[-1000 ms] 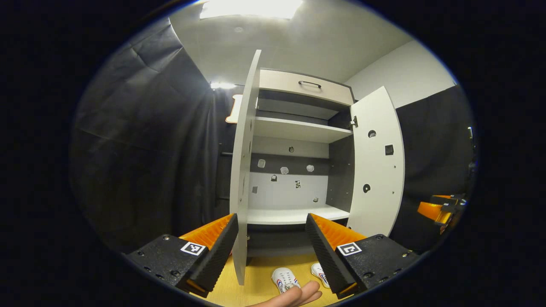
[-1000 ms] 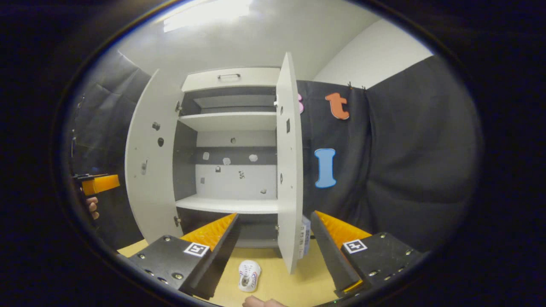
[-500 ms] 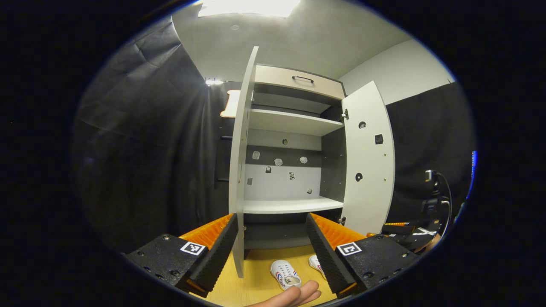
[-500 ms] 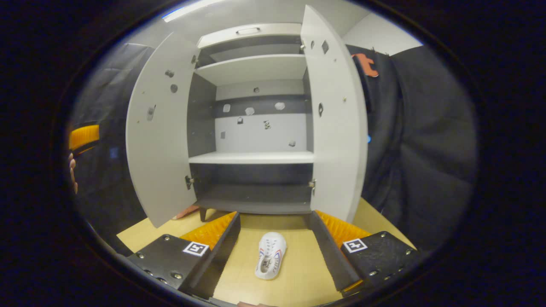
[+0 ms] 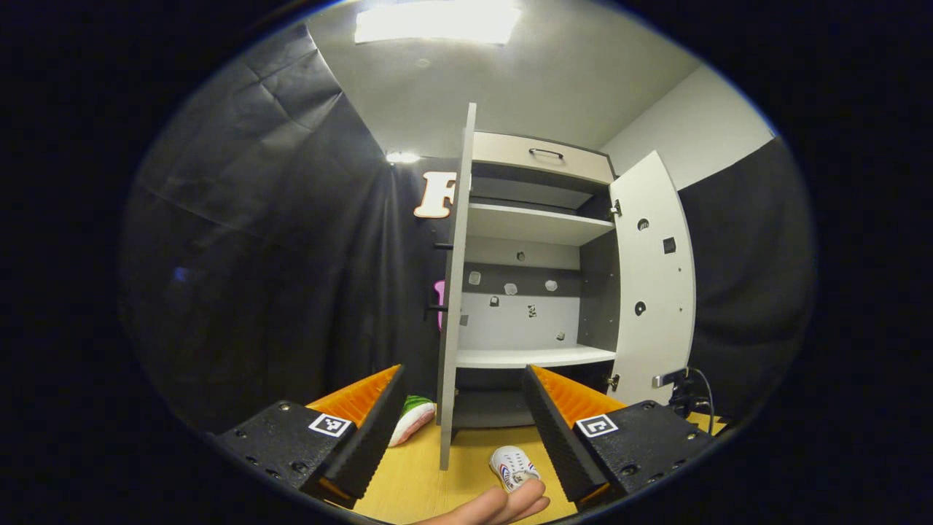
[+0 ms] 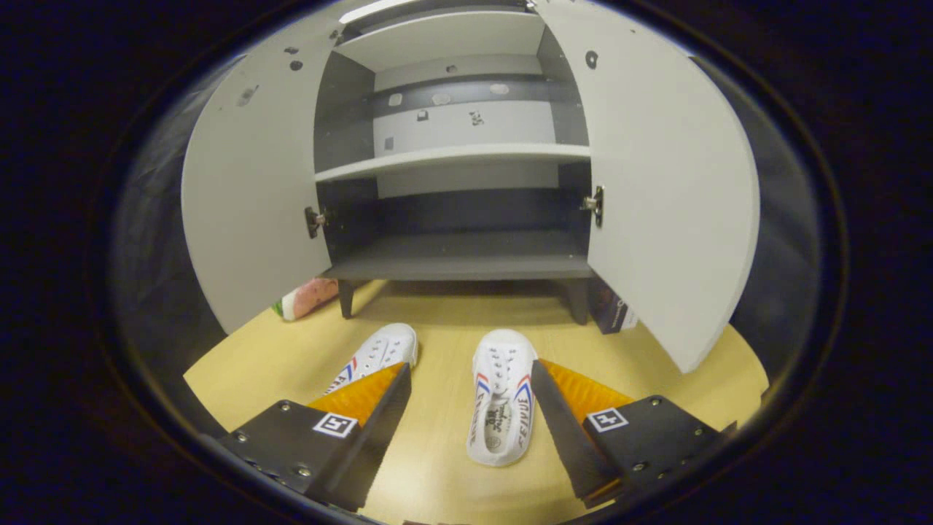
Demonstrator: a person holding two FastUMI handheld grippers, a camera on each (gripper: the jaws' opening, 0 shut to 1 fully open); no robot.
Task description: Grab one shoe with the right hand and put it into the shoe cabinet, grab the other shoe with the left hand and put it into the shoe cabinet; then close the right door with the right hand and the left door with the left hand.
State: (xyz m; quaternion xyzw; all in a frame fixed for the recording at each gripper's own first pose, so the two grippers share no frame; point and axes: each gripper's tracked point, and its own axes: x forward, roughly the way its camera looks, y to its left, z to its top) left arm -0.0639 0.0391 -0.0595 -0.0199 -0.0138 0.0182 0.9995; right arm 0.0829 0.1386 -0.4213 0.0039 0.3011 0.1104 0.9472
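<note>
Both shoes (image 6: 501,397) (image 6: 377,355) are seen in right gripper (image 6: 470,394) view, one (image 5: 514,467) in left gripper (image 5: 463,397) view; both grippers wide, empty.

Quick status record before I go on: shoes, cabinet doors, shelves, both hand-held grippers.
shoes: two white, on the floor in front of the cabinet; right shoe between the right hand-held gripper's fingers, left shoe beside it
cabinet: no shoe on any visible shelf
left door: open
right door: open
right hand-held gripper: open, untouching
left hand-held gripper: open, holding nothing
</note>
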